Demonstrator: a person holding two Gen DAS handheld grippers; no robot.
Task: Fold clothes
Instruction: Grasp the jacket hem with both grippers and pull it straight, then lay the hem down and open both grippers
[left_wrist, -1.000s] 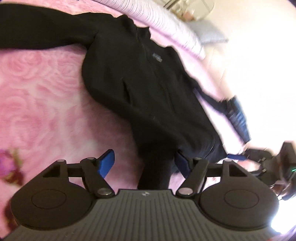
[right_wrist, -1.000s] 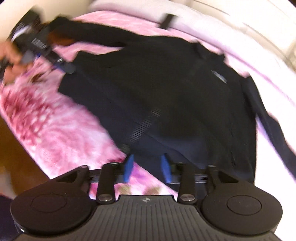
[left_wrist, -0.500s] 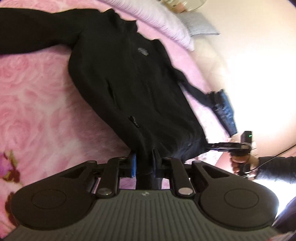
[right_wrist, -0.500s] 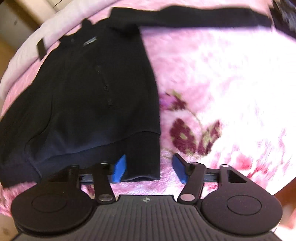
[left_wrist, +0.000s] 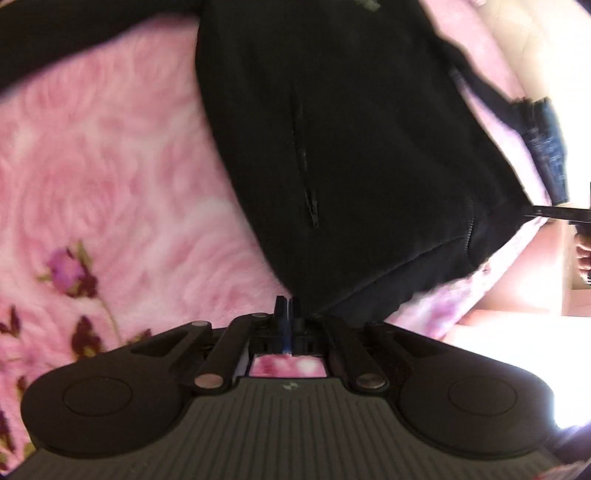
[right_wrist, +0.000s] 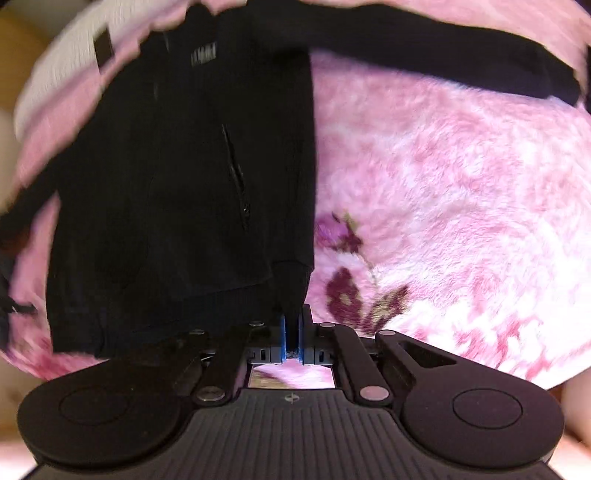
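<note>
A black zip-up jacket (left_wrist: 351, 147) lies spread front-up on a pink floral blanket (left_wrist: 110, 166). My left gripper (left_wrist: 287, 314) is shut on the jacket's bottom hem at one corner. My right gripper (right_wrist: 293, 325) is shut on the hem at the other bottom corner of the jacket (right_wrist: 184, 184). One sleeve (right_wrist: 443, 48) stretches out across the blanket at the top of the right wrist view. The other gripper and the hand holding it show at the far right edge of the left wrist view (left_wrist: 561, 212).
The pink fleece blanket (right_wrist: 443, 203) covers a bed, with dark flower prints (right_wrist: 354, 291) near my right gripper. A white striped pillow (right_wrist: 55, 74) lies beyond the jacket's collar. The bed edge drops off at the right of the left wrist view (left_wrist: 491, 295).
Both grippers have closed on the jacket's bottom hem corners. The right one was open half a second ago; the left one was closing around the hem.
</note>
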